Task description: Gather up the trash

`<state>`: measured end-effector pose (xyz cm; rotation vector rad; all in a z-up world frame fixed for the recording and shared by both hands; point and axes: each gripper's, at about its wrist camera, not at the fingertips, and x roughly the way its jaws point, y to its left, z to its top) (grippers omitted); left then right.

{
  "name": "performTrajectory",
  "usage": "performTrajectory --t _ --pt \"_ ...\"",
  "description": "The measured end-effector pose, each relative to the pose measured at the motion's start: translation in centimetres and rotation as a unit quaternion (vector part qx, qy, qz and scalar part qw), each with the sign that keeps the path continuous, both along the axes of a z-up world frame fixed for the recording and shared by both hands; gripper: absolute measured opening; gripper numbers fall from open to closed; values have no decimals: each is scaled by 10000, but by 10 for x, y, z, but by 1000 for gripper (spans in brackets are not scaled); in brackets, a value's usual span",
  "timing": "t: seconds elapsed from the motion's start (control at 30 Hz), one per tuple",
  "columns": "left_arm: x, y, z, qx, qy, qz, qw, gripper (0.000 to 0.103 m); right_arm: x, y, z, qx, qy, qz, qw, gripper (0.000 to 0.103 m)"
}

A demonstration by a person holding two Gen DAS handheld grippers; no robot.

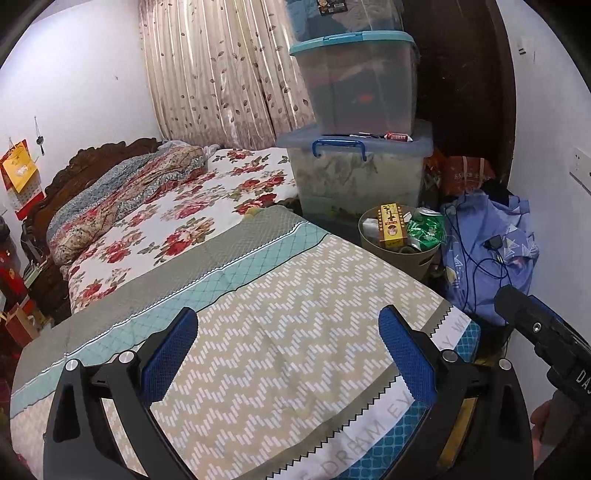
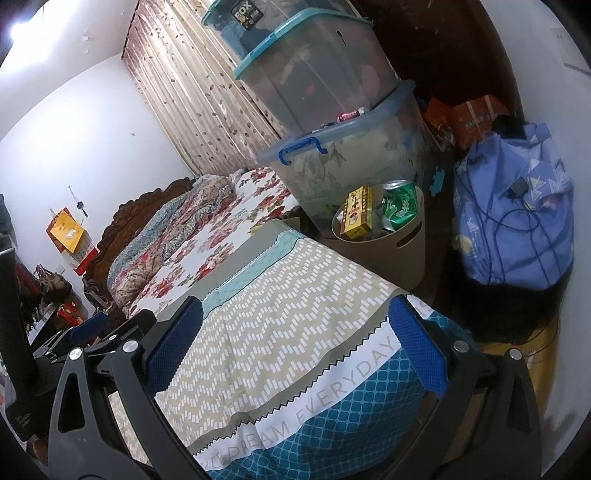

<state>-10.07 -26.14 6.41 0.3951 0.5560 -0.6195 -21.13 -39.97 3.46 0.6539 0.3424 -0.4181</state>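
bedside bin (image 1: 413,258): yellow carton (image 1: 390,226) upright.

Floral bedspread (image 1: 207,206), leaf-print curtain (image 1: 221,74), stacked plastic storage boxes (image 1: 358,85), blue cloth bundle (image 2: 517,221)

We read "DREAM EVERYDAY" in grey letters on white strip of bed cover (image 2: 314,402). In left view, same strip (image 1: 373,424) shows only "DREAM EV". We read "BOX" on black sticker (image 2: 246,15) on top plastic bin. Yellow box (image 2: 356,212) in trash basket has print, too small to read.
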Motion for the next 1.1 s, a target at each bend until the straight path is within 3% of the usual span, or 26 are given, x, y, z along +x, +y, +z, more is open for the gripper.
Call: performTrajectory --t 1.1 --pt "-3 15 11 -159 13 162 9997 94 -5 14 9 -162 -117 99 9998 99"
